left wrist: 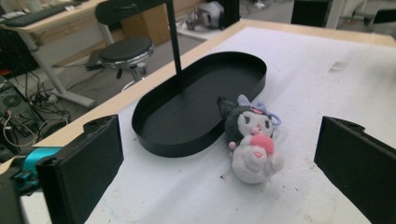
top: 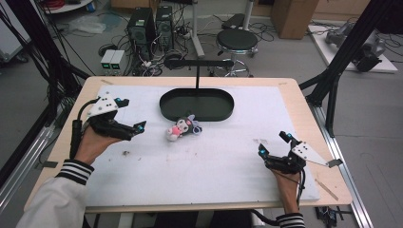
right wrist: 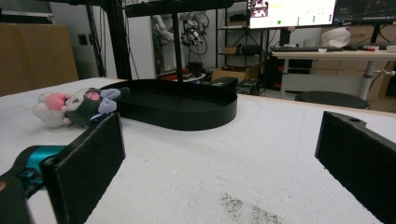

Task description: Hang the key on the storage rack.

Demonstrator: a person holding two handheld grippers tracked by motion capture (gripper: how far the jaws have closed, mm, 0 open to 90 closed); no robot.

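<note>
Over on the left, the left gripper [top: 129,115] hovers above the white foam mat [top: 214,161], jaws spread wide with nothing between them. Just to its right, near but not touching, lies the small plush toy with a black hood, pink nose and grey-white body [top: 183,128], on its side against the front wall of the shallow black oval tray [top: 196,104]. Well apart, at the mat's right front corner, the right gripper [top: 274,144] sits low, jaws likewise wide apart and empty.
</note>
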